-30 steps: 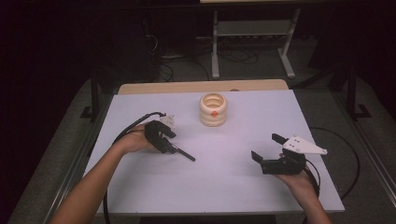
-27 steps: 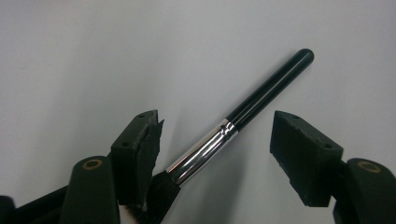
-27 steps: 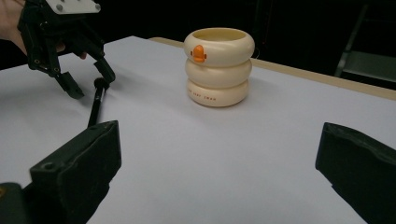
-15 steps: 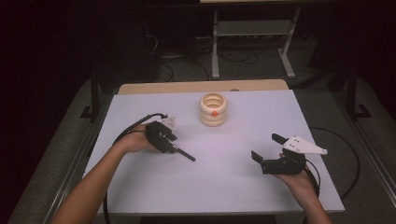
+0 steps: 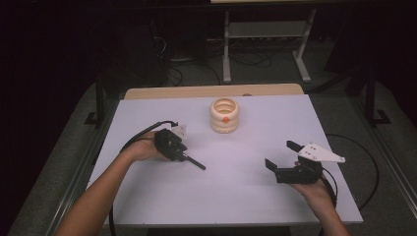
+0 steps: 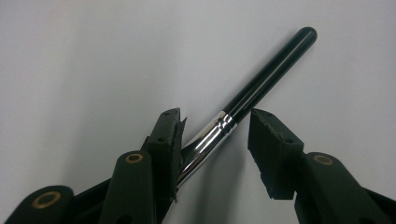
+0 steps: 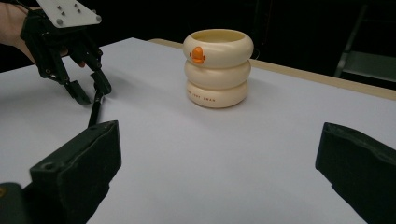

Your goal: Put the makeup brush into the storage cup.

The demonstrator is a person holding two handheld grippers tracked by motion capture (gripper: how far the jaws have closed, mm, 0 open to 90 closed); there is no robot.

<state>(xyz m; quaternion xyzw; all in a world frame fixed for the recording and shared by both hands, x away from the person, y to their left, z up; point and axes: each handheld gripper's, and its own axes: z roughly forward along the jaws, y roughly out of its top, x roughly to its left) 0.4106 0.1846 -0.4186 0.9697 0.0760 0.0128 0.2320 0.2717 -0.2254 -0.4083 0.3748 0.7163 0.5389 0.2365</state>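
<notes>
A brush [image 5: 194, 161] with a black handle [image 6: 261, 81] and a silver ferrule lies flat on the white table [image 5: 246, 196], left of centre. My left gripper [image 5: 183, 155] points down over it, and its jaws have just been closing. The ferrule lies between them: one pad is at the metal and the other stands apart from it. My right gripper [image 5: 279, 153] rests low at the table's right side, open and with nothing between its jaws [image 7: 219, 158]. From there I see the left gripper [image 7: 91, 91] over the brush [image 7: 95, 109].
A cream holder [image 5: 224, 115] made of three stacked rings, with an orange spot [image 7: 197, 54], stands upright at the table's far middle. A wooden strip [image 5: 211, 91] edges the far side. Beyond it are a metal stand [image 5: 265, 34] and floor cables.
The left gripper's jaws look slightly narrower around the brush. Both hands and the brush stay where they were.
</notes>
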